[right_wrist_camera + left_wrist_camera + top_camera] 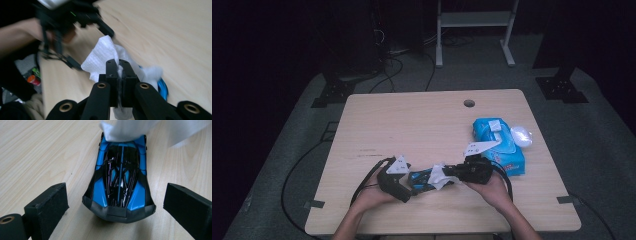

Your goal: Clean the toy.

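Nearby, wipes pack (499,145); right hand-held gripper (119,65) pinching tissue (103,56), left (115,205) wide astride car (120,177).

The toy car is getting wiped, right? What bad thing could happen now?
Two things might go wrong. The left gripper is open around the toy car, with gaps on both sides, so a wiping push could slide the car along the table. The right gripper pinches just a thin fold of the white wipe, so the wipe might slip out.
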A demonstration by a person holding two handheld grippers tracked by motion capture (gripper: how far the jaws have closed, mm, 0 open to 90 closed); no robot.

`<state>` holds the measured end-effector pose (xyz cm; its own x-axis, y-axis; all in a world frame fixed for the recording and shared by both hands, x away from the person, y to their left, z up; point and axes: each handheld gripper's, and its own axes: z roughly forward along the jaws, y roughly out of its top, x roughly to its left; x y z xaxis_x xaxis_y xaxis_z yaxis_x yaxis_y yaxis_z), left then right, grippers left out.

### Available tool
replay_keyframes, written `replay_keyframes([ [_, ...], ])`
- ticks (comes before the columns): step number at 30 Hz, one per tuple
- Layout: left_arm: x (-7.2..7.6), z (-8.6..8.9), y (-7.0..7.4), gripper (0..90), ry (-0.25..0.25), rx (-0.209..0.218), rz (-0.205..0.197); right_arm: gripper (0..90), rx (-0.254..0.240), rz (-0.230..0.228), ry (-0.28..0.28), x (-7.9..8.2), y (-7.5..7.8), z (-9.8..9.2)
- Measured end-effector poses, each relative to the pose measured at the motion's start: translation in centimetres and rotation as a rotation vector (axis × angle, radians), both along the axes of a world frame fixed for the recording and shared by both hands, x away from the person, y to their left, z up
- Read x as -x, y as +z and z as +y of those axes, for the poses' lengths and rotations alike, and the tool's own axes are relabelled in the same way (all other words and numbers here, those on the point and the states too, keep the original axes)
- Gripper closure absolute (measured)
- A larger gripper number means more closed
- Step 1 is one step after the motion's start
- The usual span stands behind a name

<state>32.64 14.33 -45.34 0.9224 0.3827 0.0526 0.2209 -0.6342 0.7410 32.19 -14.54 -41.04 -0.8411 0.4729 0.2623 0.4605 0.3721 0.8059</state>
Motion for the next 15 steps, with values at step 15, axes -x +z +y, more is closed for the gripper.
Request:
replay_keyframes([
  [15, 0.0, -0.2, -0.2, 8.0, -0.013, -0.011, 0.019, 59.4, 0.158, -0.006, -0.076, -1.6, -3.6, 1.6],
])
